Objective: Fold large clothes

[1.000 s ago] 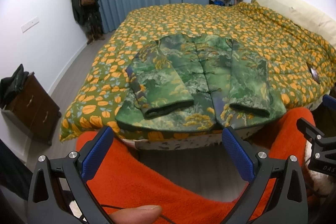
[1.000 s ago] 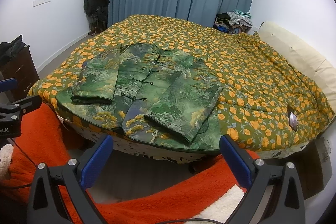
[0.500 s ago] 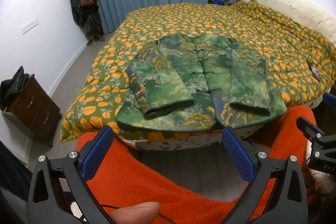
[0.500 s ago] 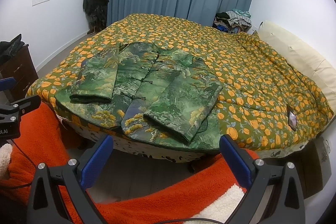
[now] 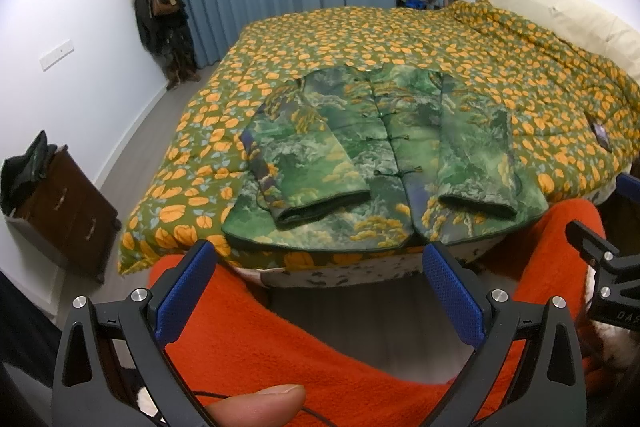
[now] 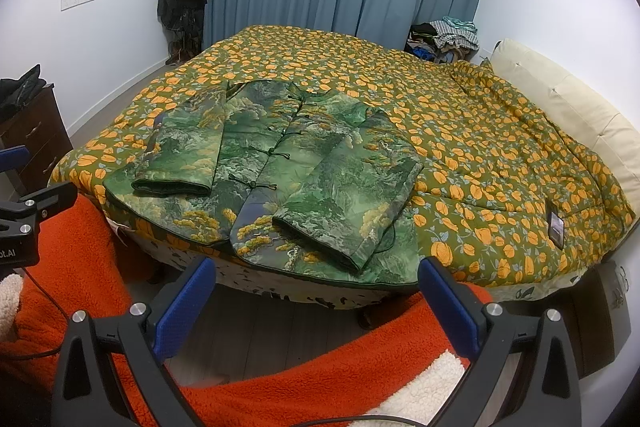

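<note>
A green landscape-print padded jacket (image 5: 384, 163) is laid face up at the near edge of a bed (image 5: 500, 75), on an orange-and-green leaf-patterned quilt. Both sleeves are already folded in over the front, their cuffs pointing toward the hem, which overhangs the mattress edge slightly. A row of knotted frog buttons runs down the centre. The fabric looks thick and quilted, so sharp creases are unlikely.

The left gripper (image 5: 320, 291) and the right gripper (image 6: 316, 301) are held back from the bed, above an orange fleece garment, with their blue-padded jaws spread wide and nothing between them.

The step judged next is a crosswise fold. The hem corners are best pinched together with the sleeve cuffs, then carried evenly toward the collar so that the sleeves are not dragged askew.
</note>
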`<state>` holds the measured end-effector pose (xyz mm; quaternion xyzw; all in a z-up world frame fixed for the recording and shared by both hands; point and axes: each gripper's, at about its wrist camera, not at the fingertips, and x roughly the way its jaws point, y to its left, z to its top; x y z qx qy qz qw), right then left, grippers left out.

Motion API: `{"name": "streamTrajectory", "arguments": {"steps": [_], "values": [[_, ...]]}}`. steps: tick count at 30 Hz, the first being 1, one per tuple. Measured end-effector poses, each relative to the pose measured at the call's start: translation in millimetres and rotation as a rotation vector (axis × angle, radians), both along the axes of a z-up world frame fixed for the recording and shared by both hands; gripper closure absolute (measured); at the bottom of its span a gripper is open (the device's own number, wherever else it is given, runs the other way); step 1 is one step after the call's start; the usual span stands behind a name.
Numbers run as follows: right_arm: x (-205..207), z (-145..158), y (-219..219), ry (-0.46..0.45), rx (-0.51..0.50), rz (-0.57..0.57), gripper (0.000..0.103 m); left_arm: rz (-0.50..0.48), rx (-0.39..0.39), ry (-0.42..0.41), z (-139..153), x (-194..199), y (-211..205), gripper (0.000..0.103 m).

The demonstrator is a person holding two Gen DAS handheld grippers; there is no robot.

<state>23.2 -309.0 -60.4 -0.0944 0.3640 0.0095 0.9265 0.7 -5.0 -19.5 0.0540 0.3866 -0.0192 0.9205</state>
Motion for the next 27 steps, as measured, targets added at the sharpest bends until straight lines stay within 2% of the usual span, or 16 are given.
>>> {"name": "streamTrajectory", "arguments": {"steps": [21, 27], "values": [[1.6, 0.6, 2.3, 0.005, -0.003, 0.0, 0.0, -0.011, 0.001, -0.002, 0.3, -1.6, -1.6, 0.0], [2.9, 4.2, -0.9, -0.002, 0.016, 0.011, 0.0, -0.04, -0.018, -0.017, 4.0, 2.9, 4.4, 0.0]]}}
